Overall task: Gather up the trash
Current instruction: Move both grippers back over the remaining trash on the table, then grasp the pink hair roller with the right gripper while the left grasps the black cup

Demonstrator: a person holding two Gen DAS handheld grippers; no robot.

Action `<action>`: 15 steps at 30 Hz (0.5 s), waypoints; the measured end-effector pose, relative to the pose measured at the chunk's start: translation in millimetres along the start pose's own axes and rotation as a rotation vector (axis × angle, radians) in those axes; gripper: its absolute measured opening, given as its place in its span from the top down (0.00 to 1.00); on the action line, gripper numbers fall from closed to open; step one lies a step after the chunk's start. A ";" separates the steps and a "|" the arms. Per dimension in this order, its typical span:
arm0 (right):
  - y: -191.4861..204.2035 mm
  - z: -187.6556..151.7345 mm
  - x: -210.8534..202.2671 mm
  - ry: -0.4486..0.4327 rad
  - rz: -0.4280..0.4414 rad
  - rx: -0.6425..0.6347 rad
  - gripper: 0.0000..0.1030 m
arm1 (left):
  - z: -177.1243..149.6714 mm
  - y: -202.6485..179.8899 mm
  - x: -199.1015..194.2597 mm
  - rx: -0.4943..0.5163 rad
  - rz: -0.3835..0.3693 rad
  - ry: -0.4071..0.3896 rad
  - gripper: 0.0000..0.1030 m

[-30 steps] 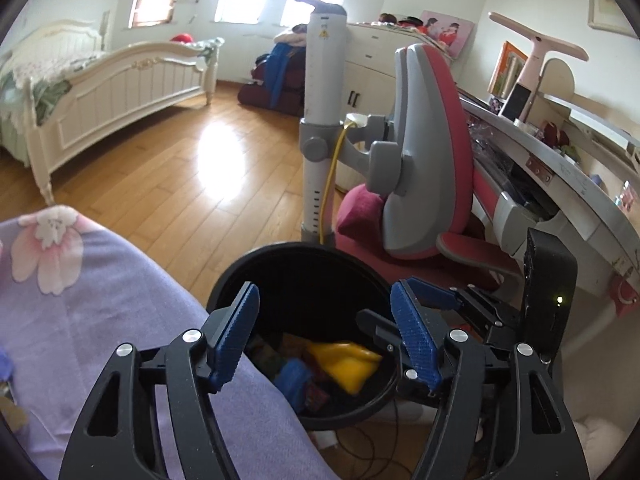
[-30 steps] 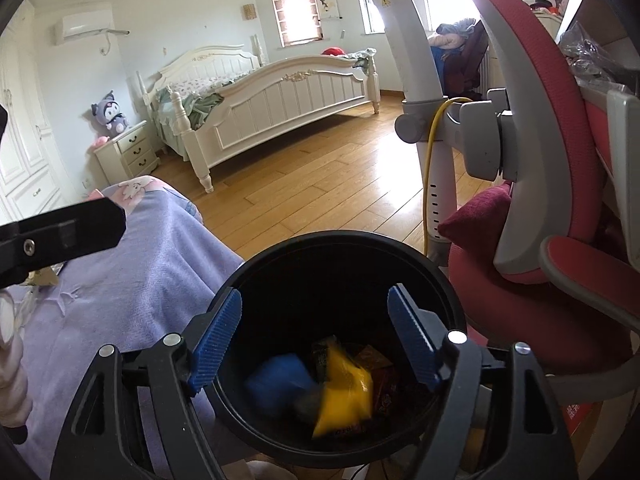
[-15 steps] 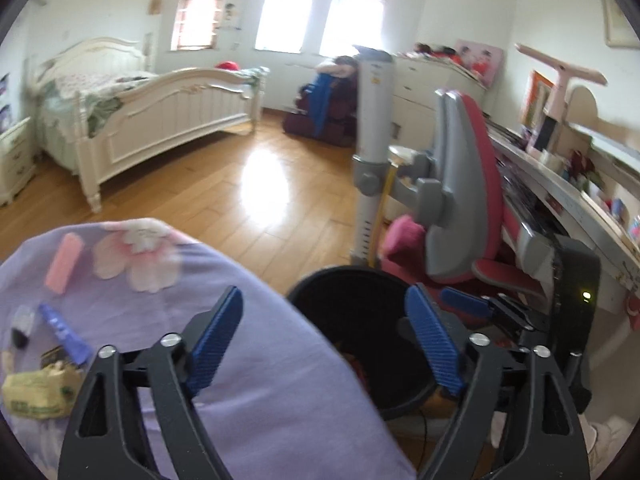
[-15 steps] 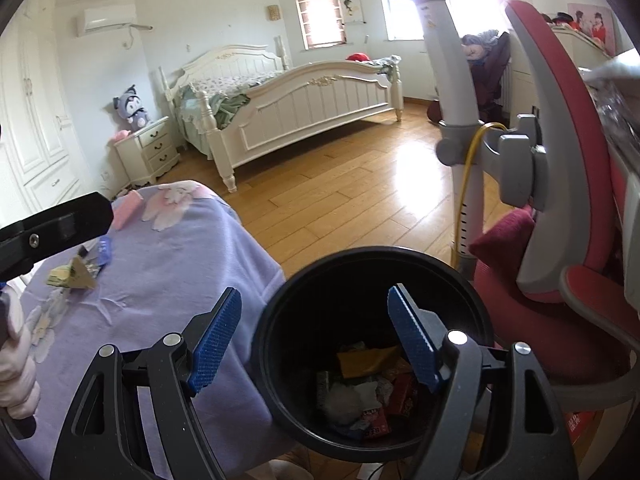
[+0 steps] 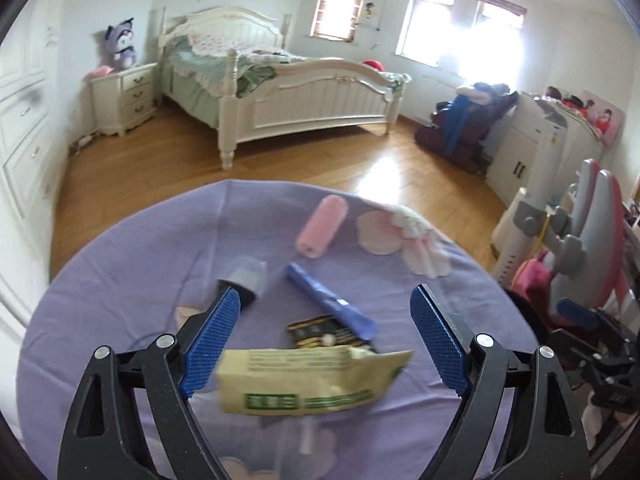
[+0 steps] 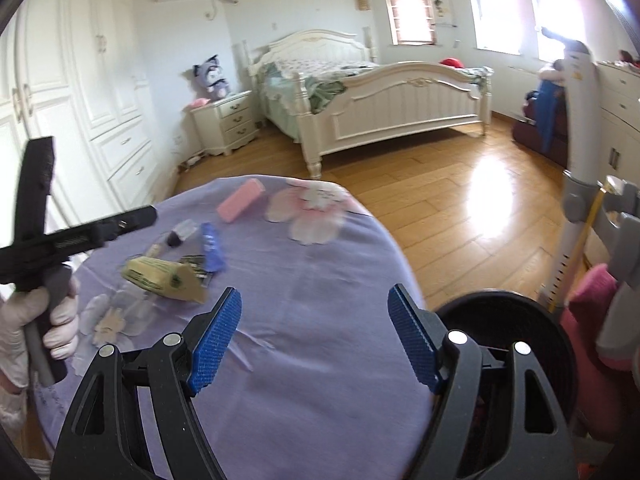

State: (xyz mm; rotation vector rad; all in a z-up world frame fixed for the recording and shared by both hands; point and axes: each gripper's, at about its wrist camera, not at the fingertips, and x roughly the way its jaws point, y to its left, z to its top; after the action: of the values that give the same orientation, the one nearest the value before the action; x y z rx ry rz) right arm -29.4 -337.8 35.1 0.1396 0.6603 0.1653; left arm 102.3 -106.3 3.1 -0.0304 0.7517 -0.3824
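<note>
The left gripper [image 5: 324,344] hangs over a round table draped in a purple floral cloth [image 5: 120,280], its 2 blue-padded fingers [image 5: 210,346] spread wide with nothing between them. Right below the gap lies a crumpled yellow-green wrapper [image 5: 304,386], the nearest piece of trash, and just beyond it a small black packet [image 5: 328,334] partly tucked under the wrapper's far edge. A blue tube [image 5: 330,304] lies slantwise touching the far side of that packet; to its left sits a small capped bottle [image 5: 244,280], blurred, and farther off a pink roll [image 5: 322,226] lies apart from the rest near the table's far edge. The right gripper [image 6: 314,338] is also spread wide and holds nothing; it hovers over a bare part of the cloth on the table's right side, well apart from the trash cluster, which shows to the left in its view with the wrapper [image 6: 164,278] nearest. A black trash bin [image 6: 532,320] stands on the wooden floor [image 6: 440,200] just right of the table, partly hidden behind the right gripper's finger. At the left edge of the right view, a white-gloved hand [image 6: 24,328] grips the left gripper's handle.
</note>
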 end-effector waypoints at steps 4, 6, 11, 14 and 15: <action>33.6 23.8 23.1 0.026 0.077 -0.052 0.28 | 7.2 38.0 17.4 0.014 0.047 0.036 0.16; 47.0 36.4 35.5 0.041 0.101 -0.073 0.33 | 10.3 53.7 24.6 0.012 0.040 0.051 0.19; 71.9 67.2 78.6 0.115 0.149 -0.105 0.37 | 16.1 66.7 49.1 0.056 0.025 0.111 0.23; 75.7 84.8 108.5 0.163 0.162 -0.063 0.37 | 15.2 66.2 62.6 0.085 0.015 0.135 0.26; 77.3 91.0 120.7 0.179 0.165 -0.054 0.37 | 13.8 65.1 66.5 0.090 0.012 0.144 0.30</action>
State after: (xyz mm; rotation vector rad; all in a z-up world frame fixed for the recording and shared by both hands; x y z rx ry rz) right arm 112.5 -245.4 48.1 0.1283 0.8217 0.3569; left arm 177.0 -70.5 -41.2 0.0875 0.8758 -0.4100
